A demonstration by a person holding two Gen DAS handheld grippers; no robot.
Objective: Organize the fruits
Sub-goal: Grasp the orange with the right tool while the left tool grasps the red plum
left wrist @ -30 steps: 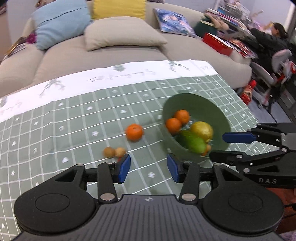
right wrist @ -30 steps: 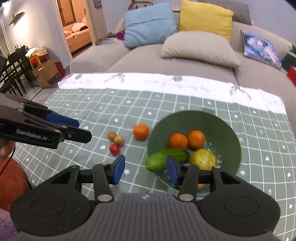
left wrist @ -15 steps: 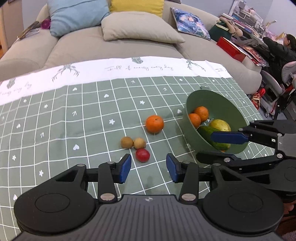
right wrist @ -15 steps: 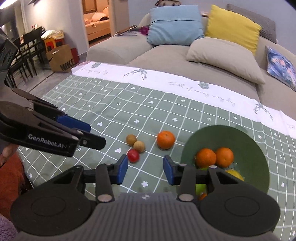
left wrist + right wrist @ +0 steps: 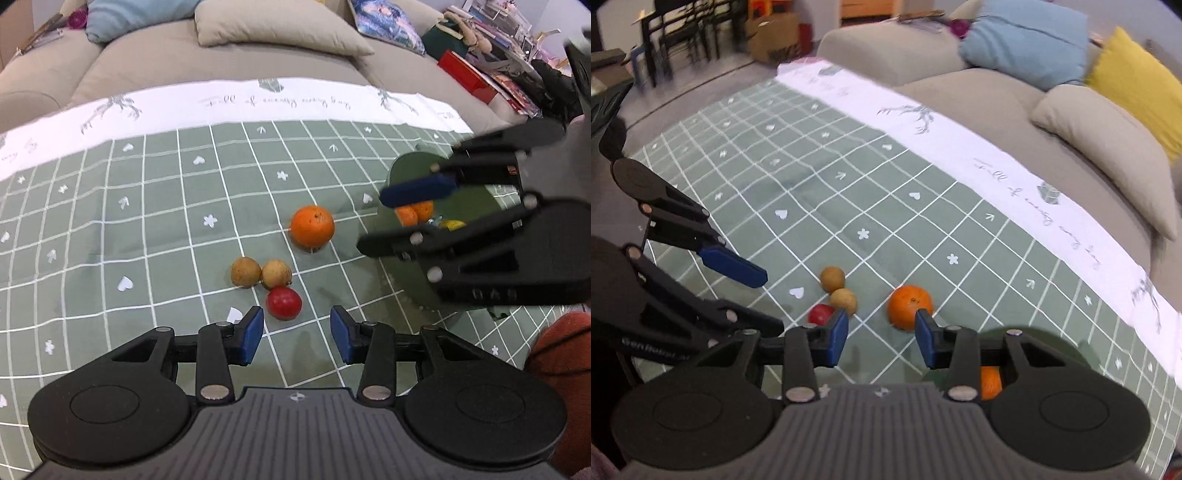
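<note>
An orange (image 5: 312, 226) lies loose on the green checked cloth, also in the right wrist view (image 5: 910, 301). Two small brown fruits (image 5: 245, 271) (image 5: 276, 273) and a small red fruit (image 5: 283, 303) lie together just in front of my open, empty left gripper (image 5: 297, 339). A green bowl (image 5: 413, 166) at the right holds oranges (image 5: 413, 213) and a yellow fruit, partly hidden by my right gripper. My right gripper (image 5: 881, 339) is open and empty, low over the cloth, with the orange just beyond its right finger and the red fruit (image 5: 820, 314) by its left finger.
A beige sofa (image 5: 221, 51) with cushions runs along the far side of the table. The cloth's white border (image 5: 258, 99) marks the far edge. The bowl's rim (image 5: 1052, 339) lies under my right gripper. Chairs and a box (image 5: 772, 37) stand at far left.
Both grippers have moved forward and lower toward the loose fruits. My right gripper has swung left, away from the bowl, toward the orange. No fruit has moved.
</note>
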